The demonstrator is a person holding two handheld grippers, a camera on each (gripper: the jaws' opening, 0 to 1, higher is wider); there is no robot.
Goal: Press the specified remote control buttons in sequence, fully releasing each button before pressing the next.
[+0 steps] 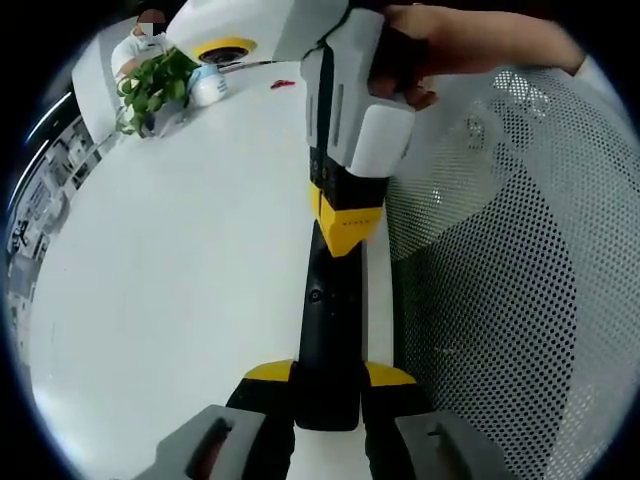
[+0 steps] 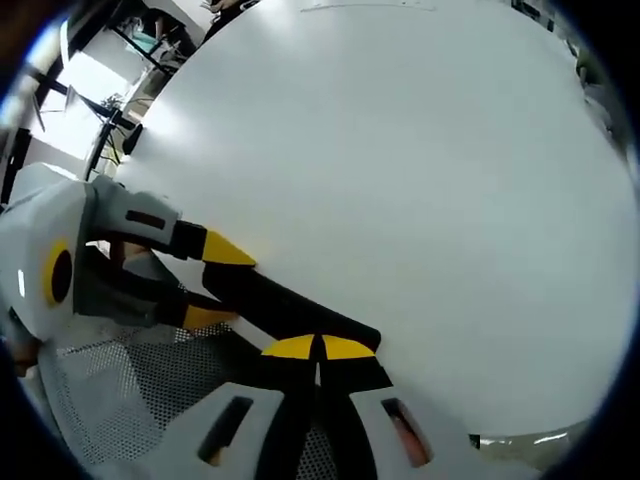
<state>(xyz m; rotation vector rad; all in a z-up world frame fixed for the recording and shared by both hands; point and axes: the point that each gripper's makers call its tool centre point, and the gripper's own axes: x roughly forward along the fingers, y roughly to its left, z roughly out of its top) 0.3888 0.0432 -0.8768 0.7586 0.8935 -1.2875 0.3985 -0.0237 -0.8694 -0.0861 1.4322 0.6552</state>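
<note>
Smooth white table (image 1: pixel 180 270), slim black remote (image 1: pixel 328 330)

A white table (image 1: pixel 180 260) carries a long black remote (image 1: pixel 330 330), a potted plant (image 1: pixel 152 90) and a small red item (image 1: pixel 282 84) (far edge).

Honestly can't read a single thing here, no words, brand names or numbers anywhere. The long black remote (image 1: pixel 328 330) at bottom center of the left gripper view looks plain from this angle, its buttons aren't visible, and the shelves at the far left edge are too blurry to make out.
</note>
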